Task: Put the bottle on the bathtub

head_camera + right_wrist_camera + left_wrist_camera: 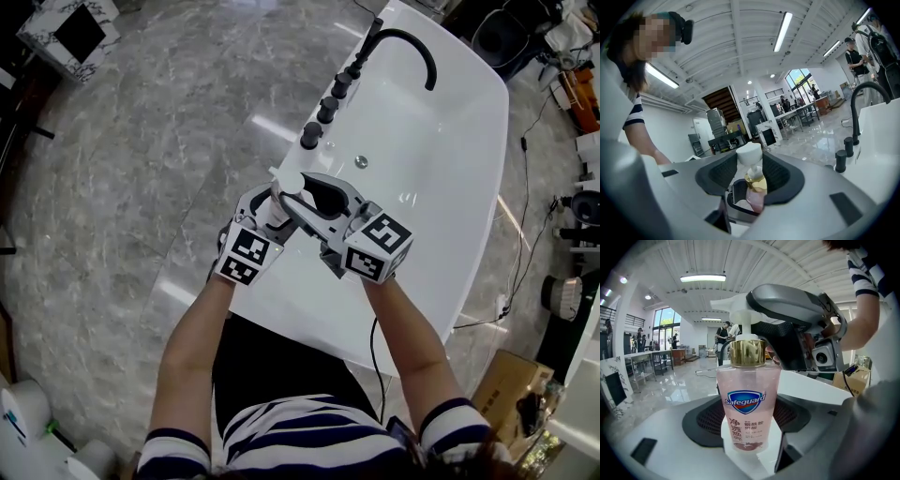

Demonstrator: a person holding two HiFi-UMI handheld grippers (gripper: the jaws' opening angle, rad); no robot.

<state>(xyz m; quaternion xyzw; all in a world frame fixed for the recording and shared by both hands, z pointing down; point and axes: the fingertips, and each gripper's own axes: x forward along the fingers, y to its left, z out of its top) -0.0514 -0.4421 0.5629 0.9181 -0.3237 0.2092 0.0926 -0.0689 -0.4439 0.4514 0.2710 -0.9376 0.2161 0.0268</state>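
Open lab hall: bathtub, marble floor, worktables.

Clear plastic bottle with shiny gold collar; glossy white bathtub; matt black faucet, probably metal.

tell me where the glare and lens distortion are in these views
head view: wide-angle bend toward the edges, bright streaks on the polished floor, small glints inside the white bathtub. left gripper view: heavy fisheye with dark corners, yet the soap bottle label stays sharp. right gripper view: same dark rounded corners, far windows blown out white.
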